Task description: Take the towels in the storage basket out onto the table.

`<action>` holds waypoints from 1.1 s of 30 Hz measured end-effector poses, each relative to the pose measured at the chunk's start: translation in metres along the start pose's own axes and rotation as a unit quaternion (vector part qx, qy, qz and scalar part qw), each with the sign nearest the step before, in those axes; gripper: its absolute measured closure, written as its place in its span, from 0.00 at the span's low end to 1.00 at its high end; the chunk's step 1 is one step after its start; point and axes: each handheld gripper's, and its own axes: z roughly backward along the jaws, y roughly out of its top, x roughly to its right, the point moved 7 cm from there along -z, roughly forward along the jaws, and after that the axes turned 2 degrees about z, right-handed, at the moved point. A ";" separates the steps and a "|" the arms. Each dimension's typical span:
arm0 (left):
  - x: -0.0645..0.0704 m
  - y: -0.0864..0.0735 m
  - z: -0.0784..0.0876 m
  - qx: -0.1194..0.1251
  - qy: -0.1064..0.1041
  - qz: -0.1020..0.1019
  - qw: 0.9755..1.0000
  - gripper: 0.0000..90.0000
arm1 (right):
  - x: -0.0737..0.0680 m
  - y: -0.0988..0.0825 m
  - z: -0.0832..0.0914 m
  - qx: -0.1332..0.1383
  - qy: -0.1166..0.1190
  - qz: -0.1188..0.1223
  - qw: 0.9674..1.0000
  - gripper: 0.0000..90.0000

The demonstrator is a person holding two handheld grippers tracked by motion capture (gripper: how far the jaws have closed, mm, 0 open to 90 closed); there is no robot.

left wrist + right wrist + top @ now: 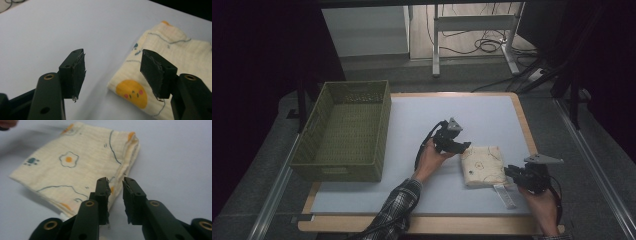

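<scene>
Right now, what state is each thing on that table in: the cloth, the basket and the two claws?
Cloth: folded into a flat pad, lying on the white table.
Green basket: upright, empty.
Left claw: open, jaws apart over the cloth's edge, gripping nothing.
Right claw: jaws narrowly apart at the cloth's corner, nothing between them.

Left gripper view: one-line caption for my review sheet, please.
Left gripper with jaws open above the white table, just short of a folded cream cloth printed with an orange face.
</scene>
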 end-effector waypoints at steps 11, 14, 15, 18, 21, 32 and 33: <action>-0.007 -0.024 -0.012 -0.035 0.001 0.010 0.999 0.44 | -0.012 -0.015 -0.013 -0.045 -0.019 0.006 0.999 0.56; -0.009 -0.027 -0.017 -0.043 0.005 0.011 0.999 0.42 | -0.012 -0.020 -0.013 -0.048 -0.025 0.006 0.999 0.52; -0.009 -0.029 -0.021 -0.045 0.002 0.014 0.999 0.41 | -0.012 -0.021 -0.013 -0.047 -0.025 0.007 0.999 0.52; -0.010 -0.029 -0.023 -0.040 -0.004 0.022 0.999 0.41 | -0.013 -0.023 -0.014 -0.044 -0.025 0.005 0.999 0.54; -0.009 -0.030 -0.023 -0.041 -0.008 0.024 0.999 0.44 | -0.016 -0.024 -0.014 -0.041 -0.008 -0.001 0.999 0.68; 0.004 -0.030 -0.020 -0.052 -0.059 0.039 0.996 0.87 | -0.019 -0.025 -0.016 -0.030 0.050 -0.045 0.997 0.92; 0.005 -0.030 -0.020 -0.051 -0.058 0.036 0.996 0.92 | -0.018 -0.025 -0.015 -0.026 0.053 -0.051 0.997 0.93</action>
